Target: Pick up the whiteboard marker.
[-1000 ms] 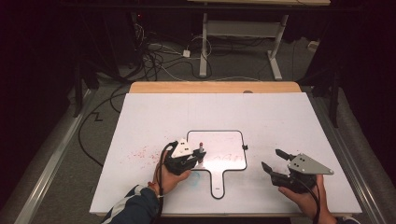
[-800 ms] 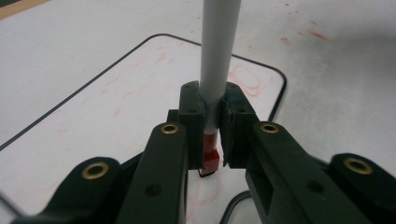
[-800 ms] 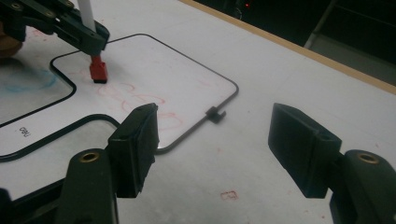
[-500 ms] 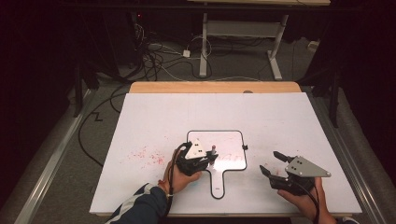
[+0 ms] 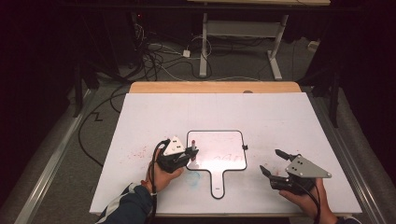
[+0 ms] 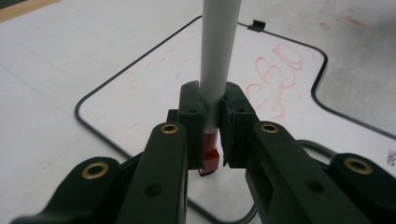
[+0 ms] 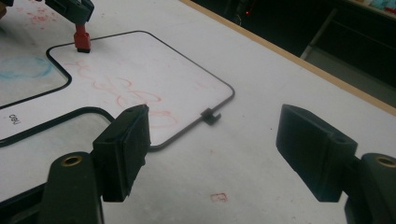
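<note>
A small paddle-shaped whiteboard [image 5: 219, 142] with a black rim lies on the white table, faint red scribbles [image 6: 275, 79] on it. My left gripper [image 5: 191, 153] is at the board's left edge, shut on a white marker [image 6: 218, 56] whose red end [image 6: 210, 156] points toward the camera. In the right gripper view that red end [image 7: 82, 39] hangs just over the whiteboard [image 7: 140, 65]. My right gripper [image 5: 272, 162] rests to the right of the board's handle. Its jaws have just been opening and stand wide with nothing between the pads [image 7: 130, 140].
The white table sheet [image 5: 280, 116] carries red smudges [image 5: 140, 151] left of the board and a blue smear [image 5: 194, 176] by the handle. A wooden edge [image 5: 215, 87] runs along the far side. Cables and a desk frame [image 5: 205, 46] lie on the floor beyond.
My left gripper with the marker swung right over the board, then came back toward its left edge. The right gripper's jaws spread a little wider while that hand stayed put.
</note>
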`<state>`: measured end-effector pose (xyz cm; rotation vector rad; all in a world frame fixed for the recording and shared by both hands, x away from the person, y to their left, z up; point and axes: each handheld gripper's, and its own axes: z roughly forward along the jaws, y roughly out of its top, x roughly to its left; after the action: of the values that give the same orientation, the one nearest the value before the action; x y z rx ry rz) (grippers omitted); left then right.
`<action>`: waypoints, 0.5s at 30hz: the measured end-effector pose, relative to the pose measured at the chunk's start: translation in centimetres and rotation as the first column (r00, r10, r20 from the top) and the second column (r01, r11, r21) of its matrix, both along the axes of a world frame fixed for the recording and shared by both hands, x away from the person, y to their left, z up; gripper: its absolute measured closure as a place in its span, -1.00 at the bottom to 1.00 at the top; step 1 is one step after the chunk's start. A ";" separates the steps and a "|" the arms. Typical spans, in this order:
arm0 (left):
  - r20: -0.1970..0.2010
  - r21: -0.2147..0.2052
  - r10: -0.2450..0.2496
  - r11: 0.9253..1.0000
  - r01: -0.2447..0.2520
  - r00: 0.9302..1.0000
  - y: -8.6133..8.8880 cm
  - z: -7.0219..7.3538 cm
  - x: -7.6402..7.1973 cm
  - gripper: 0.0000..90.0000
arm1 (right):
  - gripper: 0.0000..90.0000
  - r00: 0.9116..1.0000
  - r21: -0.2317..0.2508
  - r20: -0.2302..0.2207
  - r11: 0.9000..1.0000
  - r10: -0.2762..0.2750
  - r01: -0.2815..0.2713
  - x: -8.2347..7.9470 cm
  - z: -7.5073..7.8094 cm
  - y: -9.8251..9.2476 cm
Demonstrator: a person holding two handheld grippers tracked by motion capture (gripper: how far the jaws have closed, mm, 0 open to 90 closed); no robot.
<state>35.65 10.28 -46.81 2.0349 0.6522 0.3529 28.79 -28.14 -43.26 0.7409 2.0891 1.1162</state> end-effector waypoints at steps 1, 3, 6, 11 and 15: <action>-0.005 -0.008 -0.003 1.000 0.003 1.000 -0.3 0.0 0.0 0.75 | -0.40 1.000 0.000 0.000 1.000 0.000 0.000 0.0 0.0 0.0; -0.004 -0.011 -0.017 1.000 0.017 1.000 -1.3 0.0 -0.2 0.75 | -0.40 1.000 0.000 -0.006 1.000 0.003 -0.003 0.0 -0.1 0.1; 0.000 -0.015 -0.055 0.998 0.055 0.999 -3.0 0.0 -0.6 0.75 | -0.40 1.000 -0.014 -0.002 1.000 0.010 -0.010 -0.1 -0.2 0.2; 0.008 -0.040 -0.132 0.990 0.132 0.991 -4.8 -0.1 -0.9 0.75 | -0.40 1.000 -0.011 -0.008 1.000 0.019 -0.019 -0.1 -0.3 0.2; 0.002 -0.034 -0.133 0.991 0.133 0.991 -4.3 -0.1 -1.0 0.75 | -0.40 1.000 -0.015 -0.010 1.000 0.020 -0.020 0.1 -0.4 0.4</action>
<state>34.64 5.99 -46.86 2.0332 0.5157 0.2618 28.87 -27.79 -43.61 0.7210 2.1152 1.1085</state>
